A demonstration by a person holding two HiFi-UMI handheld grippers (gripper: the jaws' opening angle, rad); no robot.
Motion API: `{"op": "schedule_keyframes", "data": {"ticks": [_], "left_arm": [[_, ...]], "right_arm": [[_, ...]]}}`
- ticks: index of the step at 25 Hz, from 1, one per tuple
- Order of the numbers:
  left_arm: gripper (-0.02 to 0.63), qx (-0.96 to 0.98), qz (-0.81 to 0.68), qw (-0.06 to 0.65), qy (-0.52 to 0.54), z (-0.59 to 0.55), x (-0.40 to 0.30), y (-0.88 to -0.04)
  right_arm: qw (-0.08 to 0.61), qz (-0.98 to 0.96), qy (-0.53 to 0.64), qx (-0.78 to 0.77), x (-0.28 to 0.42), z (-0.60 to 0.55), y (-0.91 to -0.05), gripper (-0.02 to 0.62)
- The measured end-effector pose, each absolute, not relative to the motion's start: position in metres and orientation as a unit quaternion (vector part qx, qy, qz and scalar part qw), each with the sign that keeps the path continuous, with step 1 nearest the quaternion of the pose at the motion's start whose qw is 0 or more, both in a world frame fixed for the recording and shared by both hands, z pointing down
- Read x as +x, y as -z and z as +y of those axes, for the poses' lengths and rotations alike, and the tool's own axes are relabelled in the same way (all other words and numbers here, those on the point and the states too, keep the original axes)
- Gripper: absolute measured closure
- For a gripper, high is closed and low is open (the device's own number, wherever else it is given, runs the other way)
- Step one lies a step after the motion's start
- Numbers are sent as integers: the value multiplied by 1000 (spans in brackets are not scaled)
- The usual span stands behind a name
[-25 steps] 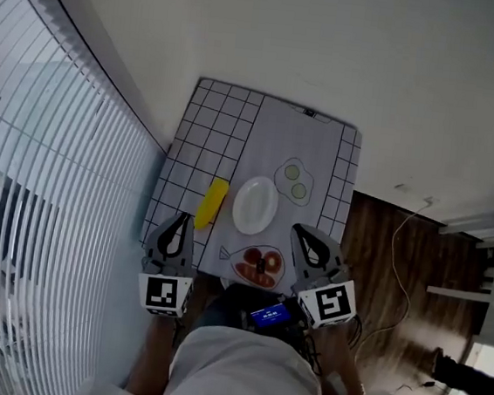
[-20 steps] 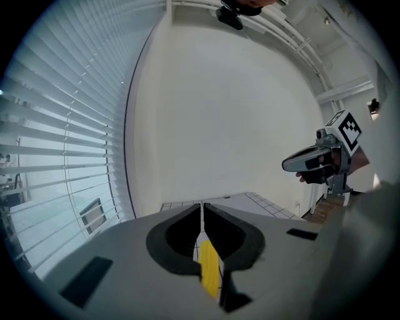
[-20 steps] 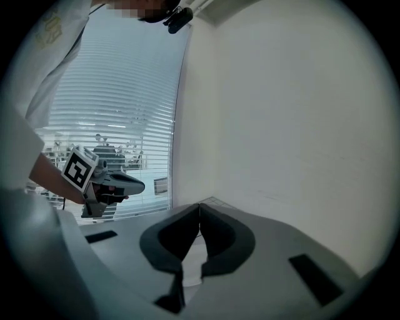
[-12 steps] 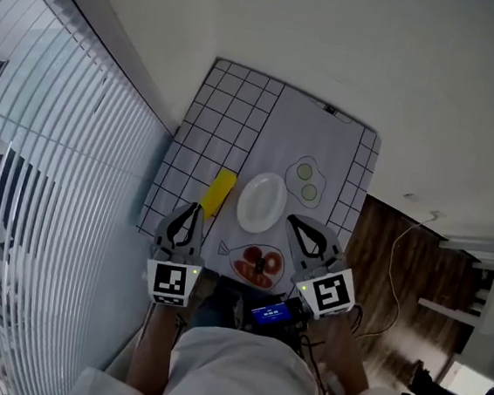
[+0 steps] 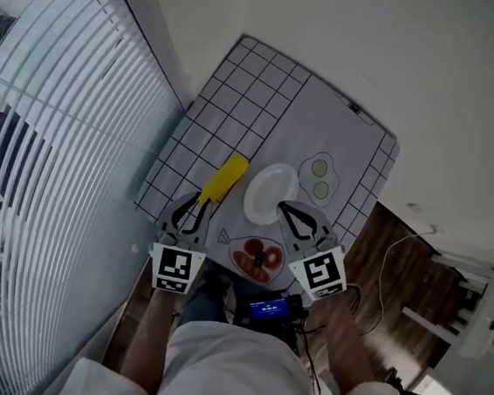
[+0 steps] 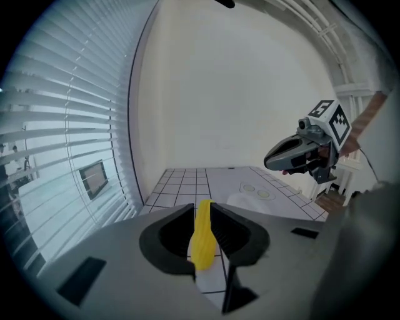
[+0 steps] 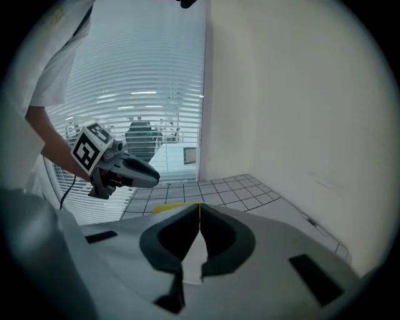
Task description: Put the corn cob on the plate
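Note:
A yellow corn cob (image 5: 224, 178) lies on the checked mat (image 5: 240, 95), just left of the white plate (image 5: 271, 193). My left gripper (image 5: 197, 203) hangs close behind the cob's near end and its jaws are opening. In the left gripper view the cob (image 6: 203, 240) shows in the gap between the jaws, with neither pad pressing on it. My right gripper (image 5: 282, 207) hovers at the near edge of the plate, shut and empty. The right gripper view shows only a yellow sliver of cob (image 7: 167, 207) beyond its closed jaws.
Window blinds (image 5: 52, 128) run along the table's left side. Food pictures are printed on the mat: two green-centred rounds (image 5: 321, 179) beyond the plate and a red dish (image 5: 256, 259) near me. Wooden floor with a cable (image 5: 390, 260) lies to the right.
Both grippers have sunk toward the table and closer to the cob and the plate. The left jaws have parted; the right stays shut.

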State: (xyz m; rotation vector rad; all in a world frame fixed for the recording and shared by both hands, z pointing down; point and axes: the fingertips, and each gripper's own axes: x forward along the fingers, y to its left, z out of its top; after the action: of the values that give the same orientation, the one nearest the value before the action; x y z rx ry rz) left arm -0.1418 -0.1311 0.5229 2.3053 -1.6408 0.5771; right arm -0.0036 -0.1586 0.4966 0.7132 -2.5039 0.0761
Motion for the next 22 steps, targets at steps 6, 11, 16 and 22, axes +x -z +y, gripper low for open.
{"op": "schedule_keyframes", "data": {"ticks": [6,11,16,22], "left_arm": [[512,789,-558,145,-212,-128,-140,-544],[491,789,-552,159,-219,-128,-137,-560],[457,785,-544,165,-248,-130,-136,-582],[442,785,-529,183,-267,-136,-138,-603]], "right_arm": [[286,-932,-17,223,-21,-172,-511,588],[306,-934,-2,182,-39,-179,-525,588],[326,-934,8,145,-55,-182,-542,569],[337,-936,21,104,-76,-187,-561,544]]}}
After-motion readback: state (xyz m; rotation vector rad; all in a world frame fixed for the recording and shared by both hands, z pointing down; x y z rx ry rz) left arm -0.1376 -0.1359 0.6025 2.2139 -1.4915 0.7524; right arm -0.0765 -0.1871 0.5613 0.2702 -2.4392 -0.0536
